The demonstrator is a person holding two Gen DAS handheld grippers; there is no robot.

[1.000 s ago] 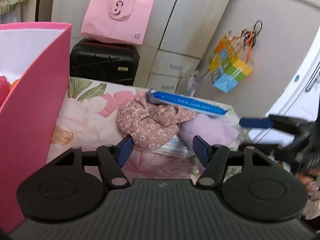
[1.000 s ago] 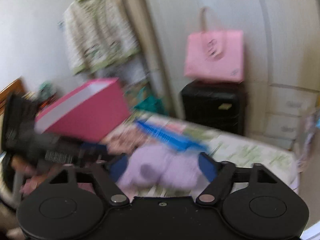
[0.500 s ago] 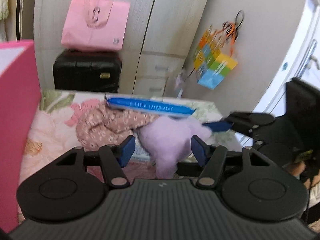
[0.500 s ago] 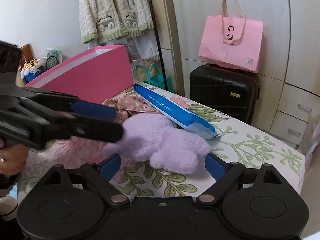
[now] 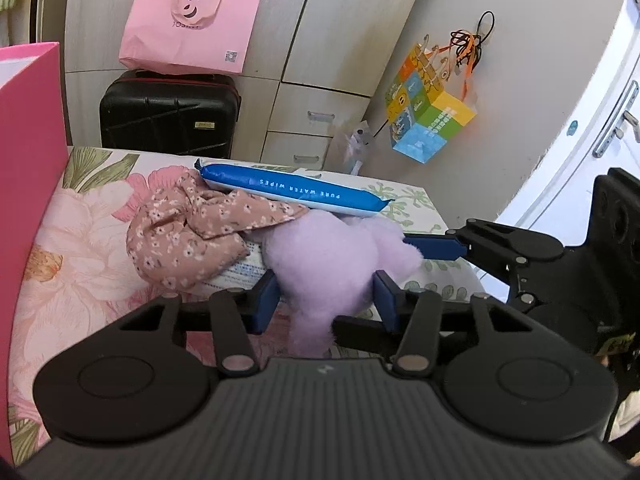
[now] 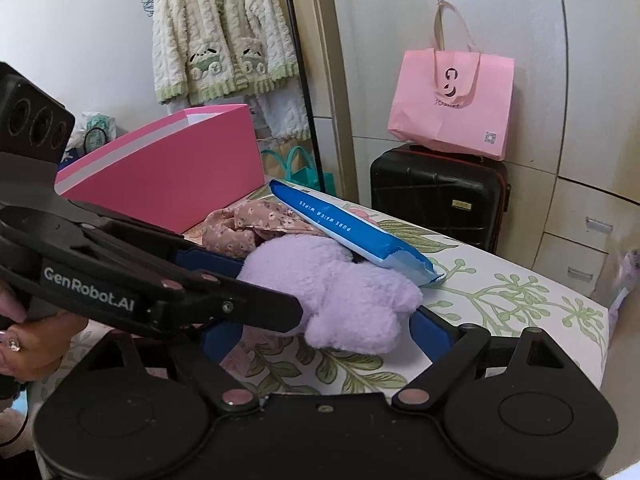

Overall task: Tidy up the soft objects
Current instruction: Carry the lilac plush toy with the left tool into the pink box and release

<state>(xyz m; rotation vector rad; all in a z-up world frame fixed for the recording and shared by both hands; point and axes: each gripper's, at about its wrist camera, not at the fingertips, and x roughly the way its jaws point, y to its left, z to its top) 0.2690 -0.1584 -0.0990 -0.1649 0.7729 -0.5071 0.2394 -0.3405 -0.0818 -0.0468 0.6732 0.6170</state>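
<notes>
Wardrobe (image 5: 340,40) doors fill the far wall, pale and tall, and a cream knitted cardigan (image 6: 224,28) hangs at the far left in the right wrist view. Below them the bed (image 5: 80,240) spreads wide with its floral sheet, pink blooms on the left, green sprigs on the right. On the left of the bed stands the pink box (image 6: 168,168), upright and open at the top. Against the wardrobe sits a black suitcase (image 5: 168,112), and a pink tote bag (image 5: 192,20) rests on top of it. A colourful cube-shaped bag (image 5: 430,116) hangs on the wall to the right.

Now the pile in the middle of the bed! The blue wipes pack (image 5: 292,192) lies across the far side, its right end resting on the purple plush toy (image 5: 328,256). The floral cloth (image 5: 192,236) is bunched to the left, touching both the pack and the plush.

And here come both tools at once. The left gripper (image 5: 326,296) has its jaws apart, one blue pad on each side of the plush's near end, close against the fur but not squeezing it flat. The right gripper (image 6: 326,330) comes in from the right, jaws also spread wide around the plush, one finger lying along its far side. The plush sits on the sheet between all four fingers.
</notes>
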